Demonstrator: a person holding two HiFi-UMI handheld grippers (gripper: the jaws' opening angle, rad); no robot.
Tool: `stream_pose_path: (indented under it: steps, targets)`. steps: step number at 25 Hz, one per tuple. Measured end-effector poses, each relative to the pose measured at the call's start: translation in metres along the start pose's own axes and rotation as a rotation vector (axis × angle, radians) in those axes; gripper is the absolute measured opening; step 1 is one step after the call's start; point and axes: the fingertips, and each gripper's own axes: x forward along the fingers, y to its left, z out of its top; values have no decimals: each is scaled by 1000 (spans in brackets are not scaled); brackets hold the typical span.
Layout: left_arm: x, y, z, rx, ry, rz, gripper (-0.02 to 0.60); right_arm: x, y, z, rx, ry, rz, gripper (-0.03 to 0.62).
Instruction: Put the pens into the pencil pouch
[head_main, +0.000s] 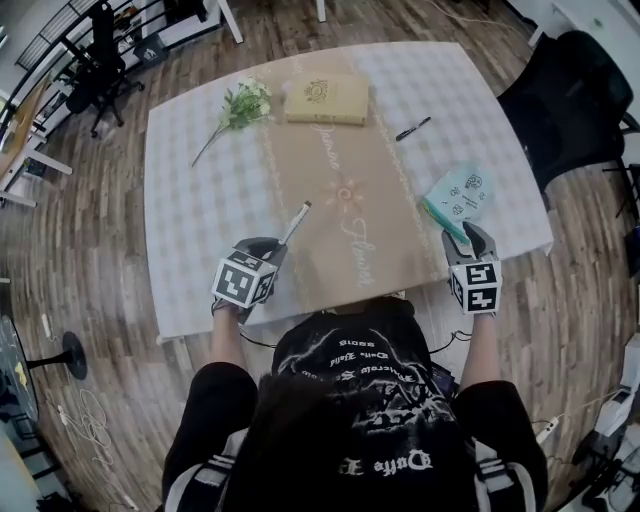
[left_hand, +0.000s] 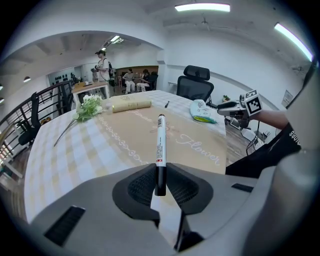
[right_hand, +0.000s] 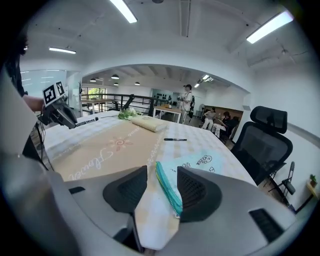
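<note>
1. I am holding one pen (left_hand: 160, 145) in the left gripper (left_hand: 160, 186). The pads are clenching its black end, and the white barrel is sticking out forward above the near edge of the desk (head_main: 190, 200).
2. The right gripper (right_hand: 162, 192) is standing with its jaws apart and grasping nothing. The teal zipper edge of the pencil pouch (right_hand: 202, 162) is lying between the pads, closest to the right-hand one, and I am not seeing either pad pressing on it.
3. The pouch is lying flat by the desk's right edge, toward the near-right corner. I cannot tell whether its zipper is undone.
4. A second pen (head_main: 413, 129) is lying loose toward the far-right corner, well apart from both grippers.
5. I am judging the step in hand as bringing the first pen to the pouch. No pen is showing inside it.
6. I am reading the next move this way: the right jaws take the upper lip of the zipper edge and lift it to make a gap. The left gripper then crosses along the near edge and lines the barrel up with that opening, free end first.
</note>
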Motion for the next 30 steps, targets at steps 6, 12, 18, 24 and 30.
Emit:
stream_pose_path:
  steps: [6,12,18,24,30]
  targets:
    - [14,-20,22,-21,-2,15,78,25,-28,-25,-92,115,65,210]
    - [41,-52,49,-27,-4,5,80,48,-43,-48,-160,204,145,222]
    - [65,-83,68,-1,15,-8,80,59,-48,-56,-214,217,215,97]
    - [81,-106,75,40,50,-24,80,56,-51,-46,-54,149,292,28]
    - [94,-133,94,85,59,-62,80,48,-68,-20,142,58,305,21]
